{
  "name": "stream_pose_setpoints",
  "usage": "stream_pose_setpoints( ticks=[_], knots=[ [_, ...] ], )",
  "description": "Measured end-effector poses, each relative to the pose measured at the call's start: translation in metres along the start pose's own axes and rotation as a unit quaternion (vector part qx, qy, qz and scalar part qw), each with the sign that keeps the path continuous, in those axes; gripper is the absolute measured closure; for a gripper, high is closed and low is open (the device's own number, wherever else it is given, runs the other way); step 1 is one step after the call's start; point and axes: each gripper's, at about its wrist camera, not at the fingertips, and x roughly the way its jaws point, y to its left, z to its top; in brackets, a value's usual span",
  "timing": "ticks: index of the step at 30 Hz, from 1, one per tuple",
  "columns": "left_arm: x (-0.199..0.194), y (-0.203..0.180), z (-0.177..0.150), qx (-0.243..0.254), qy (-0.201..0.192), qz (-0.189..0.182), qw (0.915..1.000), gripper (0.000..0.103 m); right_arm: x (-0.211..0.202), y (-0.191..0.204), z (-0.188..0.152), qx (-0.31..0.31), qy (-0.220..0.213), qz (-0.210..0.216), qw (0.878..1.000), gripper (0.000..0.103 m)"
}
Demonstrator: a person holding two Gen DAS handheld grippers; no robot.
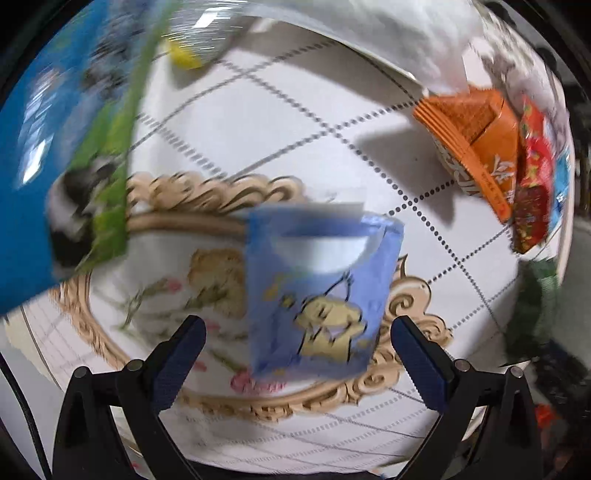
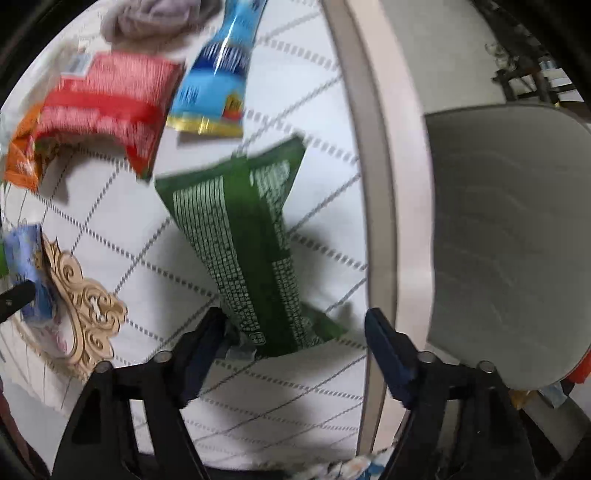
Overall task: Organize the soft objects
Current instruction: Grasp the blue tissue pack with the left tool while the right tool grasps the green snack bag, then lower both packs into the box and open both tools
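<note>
A light blue cartoon pouch [image 1: 317, 291] lies on the white tablecloth, blurred, between and just ahead of the open fingers of my left gripper [image 1: 297, 332], which do not touch it. It also shows at the left edge of the right wrist view [image 2: 26, 266]. A dark green snack packet [image 2: 243, 243] lies between the open fingers of my right gripper [image 2: 295, 325]; its near end rests by the left finger [image 2: 207, 332]. Neither gripper holds anything.
An orange pack [image 1: 476, 136], a red pack [image 2: 110, 107] and a light blue packet [image 2: 218, 77] lie on the cloth. A blue-green bag [image 1: 55, 147] fills the left. A grey cloth [image 2: 155, 18] lies far back. The table edge [image 2: 373, 184] and a grey chair [image 2: 509, 240] stand on the right.
</note>
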Motion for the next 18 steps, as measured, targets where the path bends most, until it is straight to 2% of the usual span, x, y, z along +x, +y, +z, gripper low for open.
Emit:
stream_pose_setpoints(
  ticks=[3, 4, 6, 7, 8, 10, 12, 15, 18],
  knots=[
    [0.014, -0.01, 0.003, 0.033, 0.013, 0.023, 0.9991, 0.001, -0.007, 0.005, 0.012, 0.011, -0.011, 0.019, 1.0, 0.021],
    [0.013, -0.011, 0.001, 0.036, 0.004, 0.027, 0.999, 0.004, -0.007, 0.008, 0.017, 0.015, -0.011, 0.018, 1.0, 0.021],
    [0.0, -0.011, -0.005, 0.045, -0.021, 0.028, 0.9984, 0.021, -0.005, 0.015, 0.029, 0.022, -0.005, 0.025, 0.999, 0.024],
    [-0.004, -0.012, -0.01, 0.049, -0.027, 0.027, 0.9981, 0.048, -0.004, 0.016, 0.029, 0.028, -0.001, 0.031, 0.999, 0.042],
    [-0.011, -0.015, -0.012, 0.051, -0.031, 0.029, 0.9978, 0.063, -0.005, 0.016, 0.028, 0.031, -0.001, 0.035, 0.999, 0.06],
    [-0.031, -0.011, -0.025, 0.05, -0.041, 0.021, 0.9977, 0.067, -0.013, 0.025, 0.016, 0.041, -0.005, 0.043, 0.998, 0.068],
    [-0.056, -0.001, -0.042, 0.048, -0.056, 0.009, 0.9972, 0.068, -0.032, 0.038, 0.003, 0.042, -0.012, 0.061, 0.997, 0.069],
    [-0.105, 0.015, -0.057, 0.049, -0.086, -0.016, 0.995, 0.068, -0.082, 0.072, -0.019, 0.022, -0.036, 0.112, 0.993, 0.069],
    [-0.176, 0.06, -0.067, 0.041, -0.124, -0.051, 0.9901, 0.068, -0.147, 0.126, -0.035, -0.017, -0.069, 0.167, 0.983, 0.069]
  ],
)
